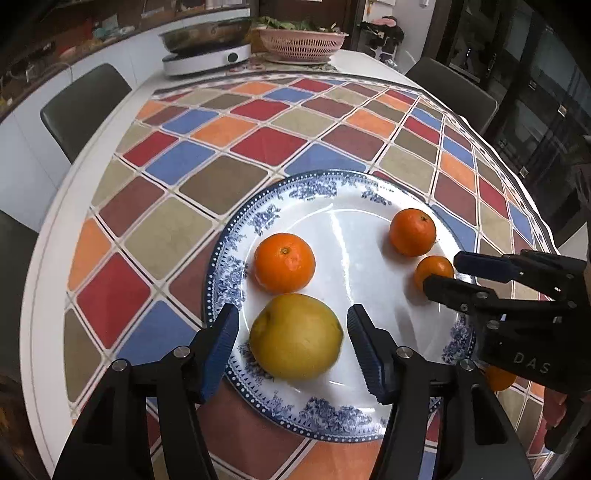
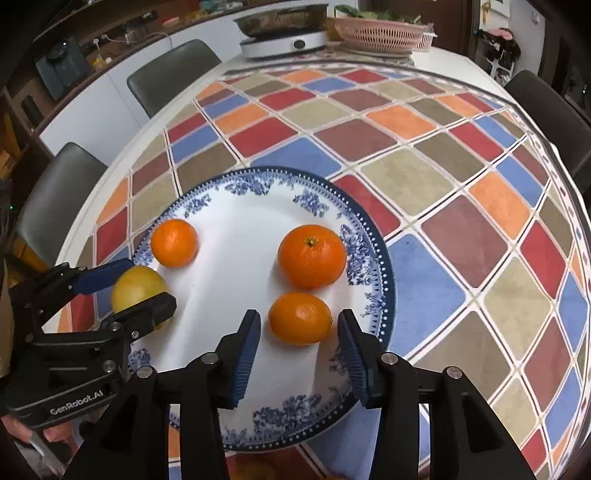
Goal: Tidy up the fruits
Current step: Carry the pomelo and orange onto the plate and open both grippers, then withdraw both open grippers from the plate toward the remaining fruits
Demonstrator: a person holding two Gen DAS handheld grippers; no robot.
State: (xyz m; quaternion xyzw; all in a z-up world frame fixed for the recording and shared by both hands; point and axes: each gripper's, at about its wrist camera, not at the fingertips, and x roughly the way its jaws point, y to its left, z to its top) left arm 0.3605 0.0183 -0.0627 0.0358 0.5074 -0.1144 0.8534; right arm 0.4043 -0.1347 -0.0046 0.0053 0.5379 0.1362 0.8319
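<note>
A blue-and-white plate [image 1: 317,184] [image 2: 236,177] sits on the checked tablecloth. On it lie a yellow pear-like fruit [image 1: 295,336] [image 2: 138,286] and three oranges: a large one [image 1: 284,262] [image 2: 312,256], a medium one [image 1: 412,232] [image 2: 174,243] and a small one [image 1: 434,269] [image 2: 300,318]. My left gripper [image 1: 291,349] [image 2: 136,286] is open with its fingers on either side of the yellow fruit, with gaps showing. My right gripper [image 2: 299,349] [image 1: 441,271] is open around the small orange, not touching it.
Another orange [image 1: 499,377] lies on the cloth under the right gripper's body. At the far end stand an induction cooker with a pan [image 1: 207,55] [image 2: 284,37] and a pink basket of greens [image 1: 301,42] [image 2: 380,31]. Dark chairs [image 1: 83,107] [image 2: 170,74] ring the table.
</note>
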